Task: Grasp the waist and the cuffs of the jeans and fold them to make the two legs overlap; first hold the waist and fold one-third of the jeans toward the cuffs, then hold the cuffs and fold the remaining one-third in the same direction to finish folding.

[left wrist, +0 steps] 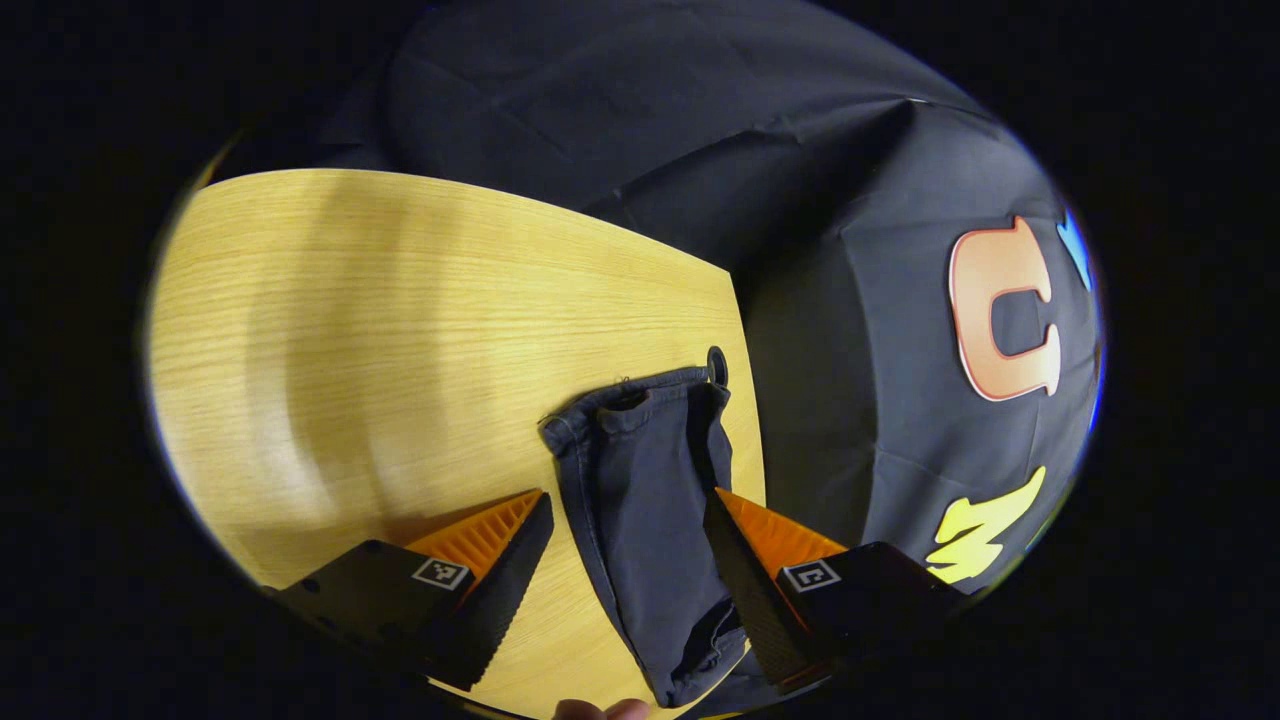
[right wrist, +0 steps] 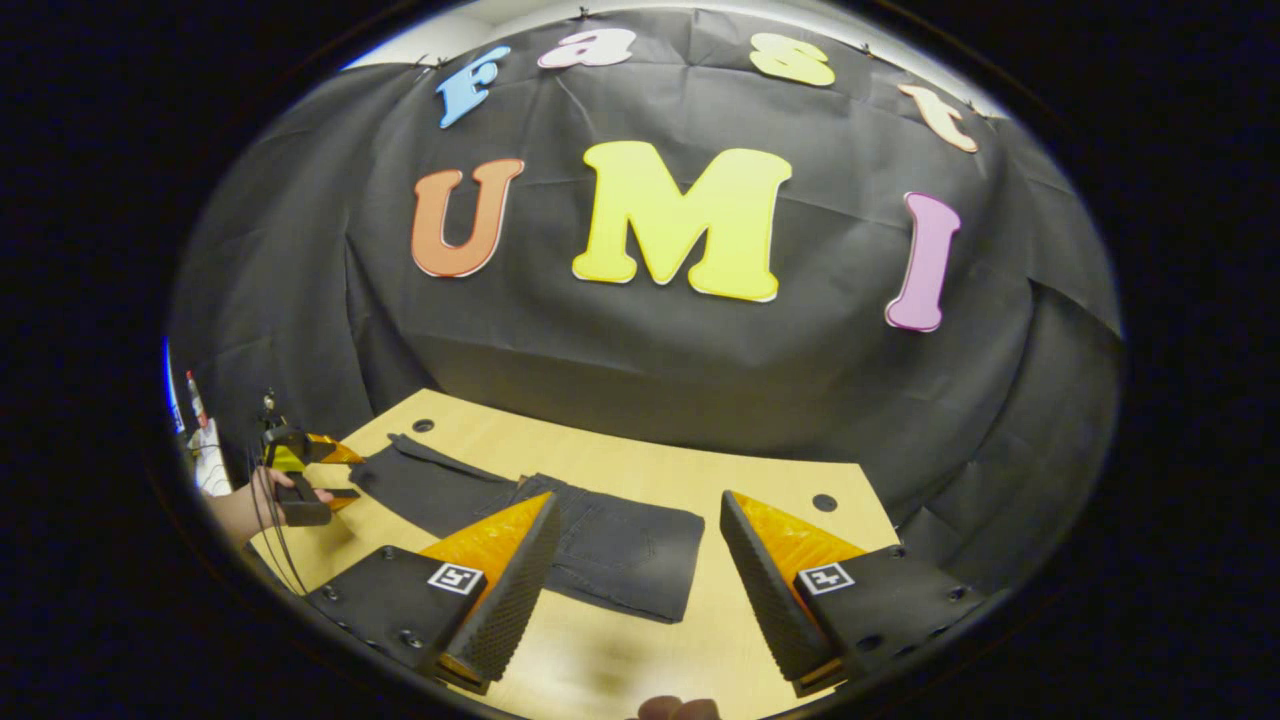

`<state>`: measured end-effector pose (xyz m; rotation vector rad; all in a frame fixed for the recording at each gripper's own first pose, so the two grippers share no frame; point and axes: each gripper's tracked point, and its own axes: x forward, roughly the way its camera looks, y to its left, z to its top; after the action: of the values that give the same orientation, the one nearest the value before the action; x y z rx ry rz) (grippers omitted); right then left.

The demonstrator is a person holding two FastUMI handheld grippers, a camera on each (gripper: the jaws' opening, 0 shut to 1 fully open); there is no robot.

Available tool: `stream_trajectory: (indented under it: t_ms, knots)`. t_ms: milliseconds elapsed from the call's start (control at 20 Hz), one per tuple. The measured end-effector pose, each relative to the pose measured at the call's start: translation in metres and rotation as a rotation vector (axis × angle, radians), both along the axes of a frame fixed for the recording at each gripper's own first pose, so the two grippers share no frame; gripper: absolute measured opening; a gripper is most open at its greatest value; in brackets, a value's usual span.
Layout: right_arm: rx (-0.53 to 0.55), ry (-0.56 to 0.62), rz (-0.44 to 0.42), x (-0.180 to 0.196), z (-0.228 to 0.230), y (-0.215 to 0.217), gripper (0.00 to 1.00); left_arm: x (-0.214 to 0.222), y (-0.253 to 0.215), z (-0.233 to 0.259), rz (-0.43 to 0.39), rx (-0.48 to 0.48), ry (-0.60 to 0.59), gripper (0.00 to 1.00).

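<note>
Jeans (right wrist: 560, 520): dark pair lying flat on the table (right wrist: 780, 480), stretched lengthwise. In the right gripper view the wide end, probably the waist, lies nearest that camera, and the narrow leg end runs off toward the far left.
Progress: legs look already overlapped, since the pair reads as a single leg-width strip; I can't confirm every layer. Neither third-fold is done. Waist fold and cuff fold both remain.
Left gripper (left wrist: 628, 560): fingers spread wide, nothing pinched. The leg end of the jeans lies between them, running from near the camera out to the cuff (left wrist: 625, 400). The cloth passes just beside the finger on the right of the left gripper view and may touch it. The cuff sits by the table's edge, next to a small hole (left wrist: 717, 365).
Right gripper (right wrist: 640, 570): fingers spread, empty, hovering above the table. The waist end lies between and just beyond the tips, not touched.
Other gripper: in the right gripper view the left gripper is seen far off at the cuff end, held in a hand (right wrist: 250, 505).
Next, my guess: pinch the waist, fold toward the cuffs.
</note>
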<state>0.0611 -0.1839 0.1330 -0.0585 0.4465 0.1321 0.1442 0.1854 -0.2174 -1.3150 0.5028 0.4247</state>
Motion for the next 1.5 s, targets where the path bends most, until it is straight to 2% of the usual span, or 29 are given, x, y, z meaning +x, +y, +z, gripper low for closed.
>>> stream_trajectory:
  t_ms: [150, 200, 250, 300, 400, 450, 550, 600, 650, 700, 850, 1000, 1300, 1500]
  knots:
    - [-0.002, 0.006, -0.029, 0.000, -0.001, -0.009, 0.98, 0.012, 0.002, -0.004, 0.014, -0.006, 0.009, 0.98]
    - [0.003, 0.005, -0.037, 0.000, 0.002, -0.011, 0.98, 0.017, 0.004, -0.007, 0.018, -0.013, 0.000, 0.94]
    - [0.002, 0.003, -0.043, -0.001, 0.003, -0.013, 0.98, 0.019, 0.003, -0.007, 0.026, -0.018, -0.008, 0.98]
    - [-0.002, 0.003, -0.048, -0.003, 0.003, -0.016, 0.98, 0.020, 0.005, -0.011, 0.037, -0.023, -0.011, 0.93]
    - [-0.009, 0.006, -0.058, -0.006, 0.002, -0.021, 0.98, 0.022, 0.006, -0.014, 0.058, -0.031, -0.014, 0.70]
    - [-0.012, 0.007, -0.067, -0.008, 0.003, -0.025, 0.98, 0.024, 0.005, -0.016, 0.057, -0.024, -0.009, 0.66]
    - [-0.018, 0.002, -0.089, -0.015, 0.003, -0.033, 0.98, 0.021, 0.002, -0.024, 0.039, 0.010, 0.025, 0.50]
    - [-0.019, 0.000, -0.098, -0.018, 0.003, -0.037, 0.98, 0.019, 0.003, -0.026, 0.026, 0.023, 0.035, 0.34]
    - [-0.021, 0.002, -0.108, -0.023, 0.002, -0.042, 0.98, 0.019, 0.003, -0.026, 0.018, 0.037, 0.040, 0.10]
    - [-0.022, 0.004, -0.118, -0.028, 0.002, -0.046, 0.98, 0.019, 0.003, -0.027, 0.010, 0.049, 0.047, 0.17]
    - [-0.022, 0.003, -0.151, -0.041, 0.002, -0.059, 0.98, 0.024, 0.000, -0.020, -0.008, 0.084, 0.034, 0.11]
    - [-0.020, -0.022, -0.173, -0.051, 0.011, -0.069, 0.98, 0.032, -0.007, 0.006, -0.064, 0.168, -0.015, 0.07]
    - [-0.004, -0.058, -0.204, -0.065, 0.025, -0.084, 0.98, 0.043, -0.045, 0.086, -0.232, 0.443, -0.144, 0.07]
    - [0.001, -0.079, -0.234, -0.076, 0.032, -0.100, 0.98, 0.049, -0.094, 0.136, -0.356, 0.641, -0.243, 0.07]
